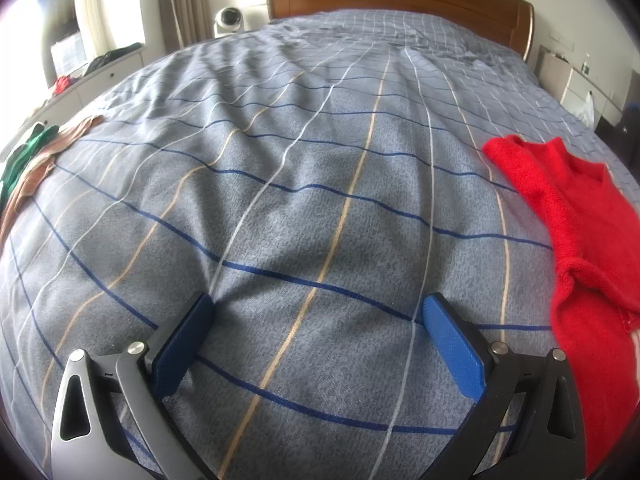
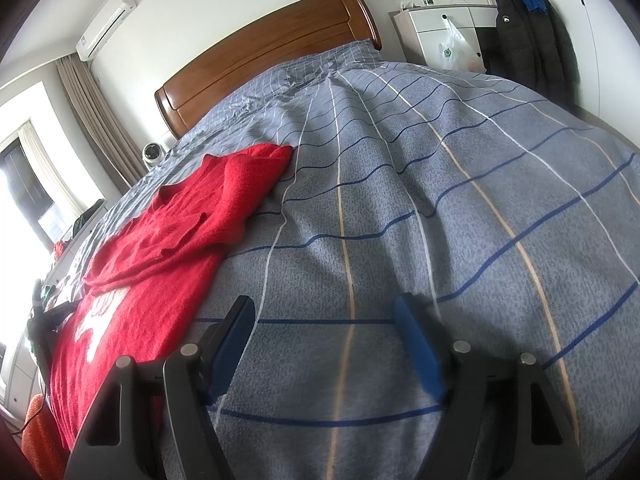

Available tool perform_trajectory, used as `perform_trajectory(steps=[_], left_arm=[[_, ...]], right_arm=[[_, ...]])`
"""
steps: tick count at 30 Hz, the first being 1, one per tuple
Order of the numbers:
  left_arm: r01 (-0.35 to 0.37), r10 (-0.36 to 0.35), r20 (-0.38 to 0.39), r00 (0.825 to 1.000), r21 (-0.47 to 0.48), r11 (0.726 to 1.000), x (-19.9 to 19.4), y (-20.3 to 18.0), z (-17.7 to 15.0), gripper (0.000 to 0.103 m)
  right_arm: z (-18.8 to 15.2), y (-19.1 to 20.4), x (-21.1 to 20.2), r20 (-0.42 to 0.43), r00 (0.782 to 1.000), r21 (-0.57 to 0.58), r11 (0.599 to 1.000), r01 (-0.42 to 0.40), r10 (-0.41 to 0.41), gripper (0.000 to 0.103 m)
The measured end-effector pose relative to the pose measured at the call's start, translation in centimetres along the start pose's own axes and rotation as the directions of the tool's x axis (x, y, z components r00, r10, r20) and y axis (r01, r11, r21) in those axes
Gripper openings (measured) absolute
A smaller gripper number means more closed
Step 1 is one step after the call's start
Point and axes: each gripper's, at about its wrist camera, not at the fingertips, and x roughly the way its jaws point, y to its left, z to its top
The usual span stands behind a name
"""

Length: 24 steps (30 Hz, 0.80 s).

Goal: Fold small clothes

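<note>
Both grippers, left gripper [image 1: 320, 340] and right gripper [image 2: 324, 344], are hovering with jaws apart over the bedspread [image 1: 280, 200], holding nothing. The red sweater [image 2: 168, 248] is lying between them (1 sleeve folded in); soft, light, likely floppy, best pinched at shoulder and hem.

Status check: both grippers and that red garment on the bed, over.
Left gripper open, empty, over the blue-grey checked bedspread. Right gripper open, empty. Red fuzzy knit garment lies between them, part folded, untouched. Nothing blocking.
</note>
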Motion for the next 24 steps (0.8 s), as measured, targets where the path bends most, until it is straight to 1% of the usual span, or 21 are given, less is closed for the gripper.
perform_trajectory(steps=[24], left_arm=[[0.0,0.0,0.0,1.0,0.0,1.0,0.0,-0.04,-0.04,0.103]], right_arm=[[-0.03,-0.06,-0.04,0.001,1.0,-0.001,1.0,0.004,-0.004,0.072]])
